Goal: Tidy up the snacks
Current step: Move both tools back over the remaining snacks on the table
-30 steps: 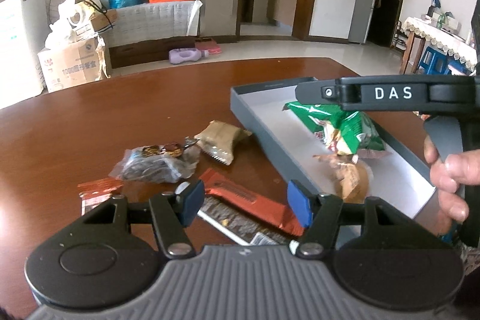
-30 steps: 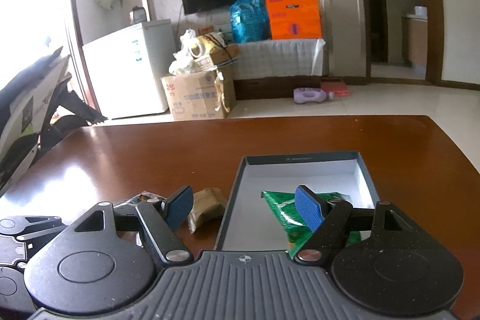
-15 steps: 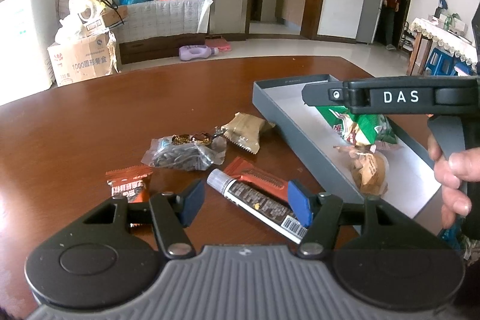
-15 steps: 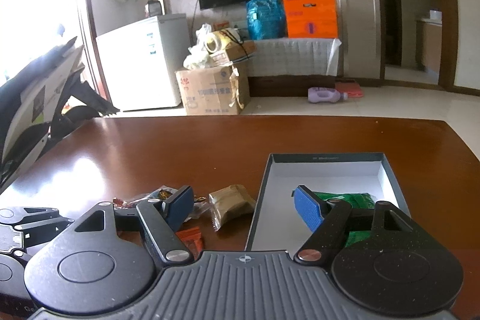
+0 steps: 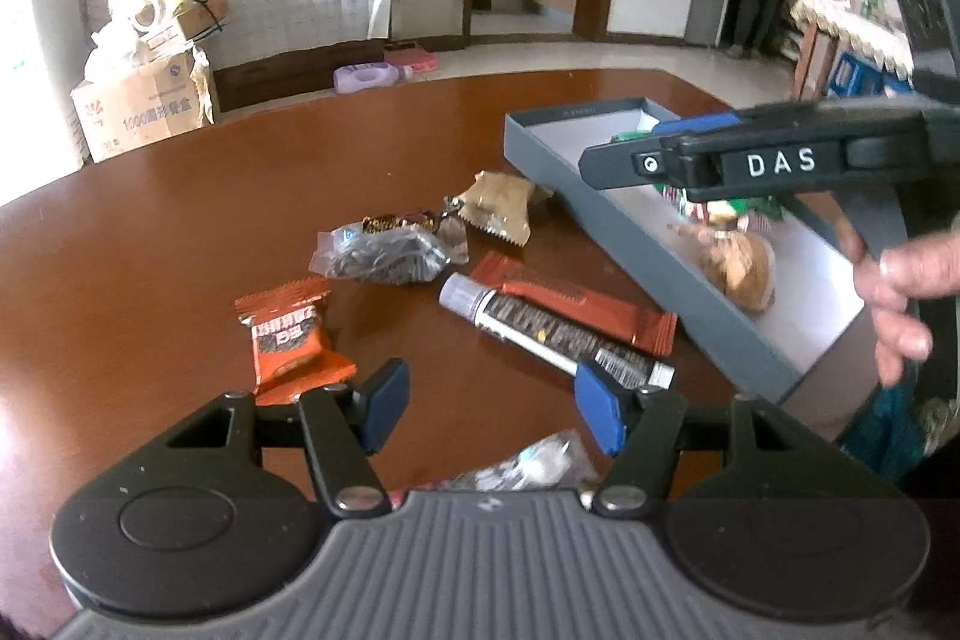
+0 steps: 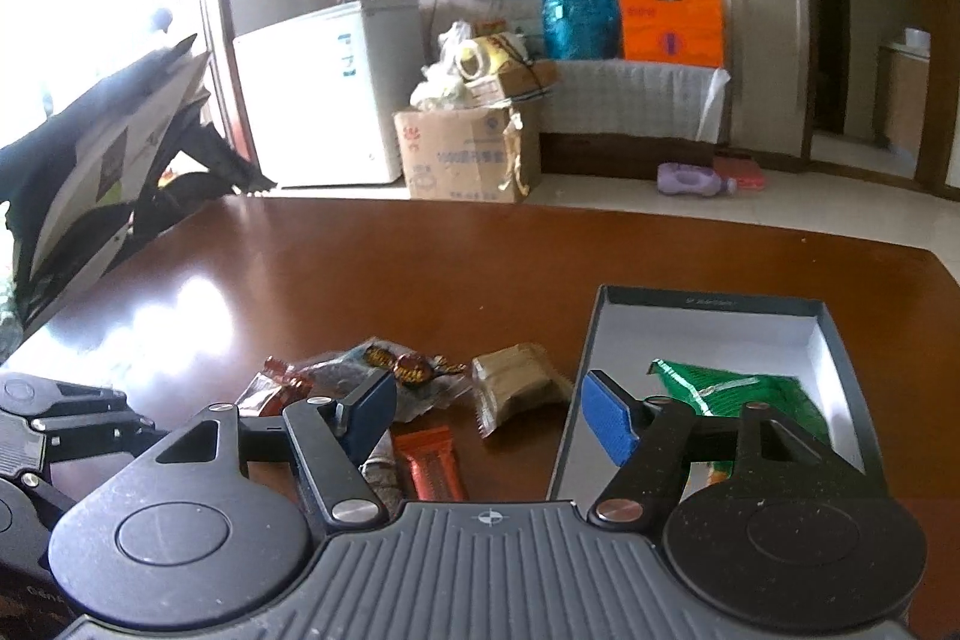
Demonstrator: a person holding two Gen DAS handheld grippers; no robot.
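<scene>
Left tool (image 5: 492,409): jaws parted, empty, above tabletop (image 5: 180,244) | right tool (image 6: 489,415): jaws parted and just been closing, nothing between | red bar (image 5: 576,304) and tube (image 5: 540,334) lie side by side, long axes diagonal, beside grey box (image 5: 648,244) | green packet (image 6: 738,394) inside box.

1. Right gripper (image 6: 489,415): jaws have just been closing, nothing between them; shifted from over the grey box (image 6: 708,301) toward its left wall.
2. Left gripper (image 5: 489,409): drawn back; clear wrapper (image 5: 534,463) newly visible at the table's near edge.
</scene>
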